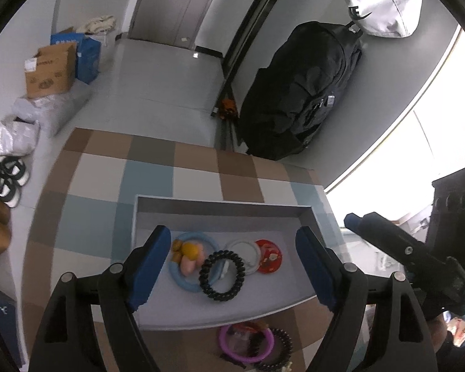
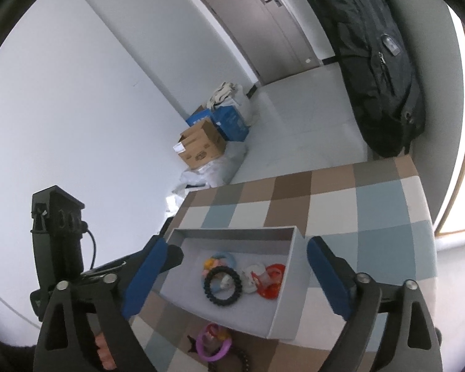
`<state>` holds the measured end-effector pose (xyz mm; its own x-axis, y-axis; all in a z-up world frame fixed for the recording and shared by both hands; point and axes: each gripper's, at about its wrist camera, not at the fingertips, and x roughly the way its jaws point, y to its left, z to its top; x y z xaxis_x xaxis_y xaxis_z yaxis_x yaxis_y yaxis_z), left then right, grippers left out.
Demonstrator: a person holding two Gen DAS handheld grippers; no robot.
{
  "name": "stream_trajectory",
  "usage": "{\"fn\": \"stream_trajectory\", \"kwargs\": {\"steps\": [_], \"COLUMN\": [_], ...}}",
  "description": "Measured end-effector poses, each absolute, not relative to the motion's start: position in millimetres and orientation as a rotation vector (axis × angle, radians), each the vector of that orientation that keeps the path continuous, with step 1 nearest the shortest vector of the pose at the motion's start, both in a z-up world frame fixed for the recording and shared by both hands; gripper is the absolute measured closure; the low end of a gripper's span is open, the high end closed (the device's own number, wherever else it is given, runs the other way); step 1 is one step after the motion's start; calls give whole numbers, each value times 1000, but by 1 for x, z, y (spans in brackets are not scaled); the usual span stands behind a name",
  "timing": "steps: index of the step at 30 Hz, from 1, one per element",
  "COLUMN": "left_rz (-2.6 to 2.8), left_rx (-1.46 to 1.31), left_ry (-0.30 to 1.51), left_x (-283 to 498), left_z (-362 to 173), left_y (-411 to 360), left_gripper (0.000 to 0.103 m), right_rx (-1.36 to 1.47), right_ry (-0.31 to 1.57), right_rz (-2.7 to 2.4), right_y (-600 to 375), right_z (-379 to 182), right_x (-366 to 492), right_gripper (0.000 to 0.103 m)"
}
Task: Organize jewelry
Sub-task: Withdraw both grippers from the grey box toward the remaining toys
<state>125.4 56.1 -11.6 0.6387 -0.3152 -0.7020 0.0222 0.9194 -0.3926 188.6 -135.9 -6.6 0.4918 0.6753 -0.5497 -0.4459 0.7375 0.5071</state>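
A grey open box (image 1: 226,206) (image 2: 290,294) sits on a checkered table. Inside lie a black coil ring (image 1: 222,276) (image 2: 222,284), a light blue ring with orange and pink charms (image 1: 189,255) (image 2: 220,259), a white ring (image 1: 245,255) (image 2: 252,276) and a red ring (image 1: 268,255) (image 2: 272,285). In front of the box lie a purple ring (image 1: 246,342) (image 2: 214,342) and a dark bead bracelet (image 1: 279,348) (image 2: 243,358). My left gripper (image 1: 232,266) is open and empty above the box. My right gripper (image 2: 232,279) is open and empty above the box.
The checkered table (image 1: 108,170) (image 2: 372,204) ends near a black backpack (image 1: 300,93) (image 2: 375,62). Cardboard and blue boxes (image 1: 51,68) (image 2: 201,145) and shoes (image 1: 3,179) stand on the floor. The right gripper's body shows in the left wrist view (image 1: 396,248).
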Motion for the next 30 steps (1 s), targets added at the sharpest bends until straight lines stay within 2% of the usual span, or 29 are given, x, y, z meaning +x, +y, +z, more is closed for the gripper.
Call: {"fn": "stream_trajectory", "kwargs": {"steps": [5, 22, 30], "left_rz": [-134, -39, -45], "left_rx": [-275, -230, -263], "left_ry": [814, 810, 866], "left_x": [108, 70, 54], "left_z": [-3, -1, -15], "left_y": [52, 48, 53], "left_gripper": [24, 23, 23], "right_rx": [296, 236, 201], "right_ry": [807, 804, 829], "right_rz": [680, 601, 612], "right_y": [-135, -148, -152], "right_z": [-9, -14, -19], "right_x": [178, 143, 129], "right_gripper": [0, 0, 0]}}
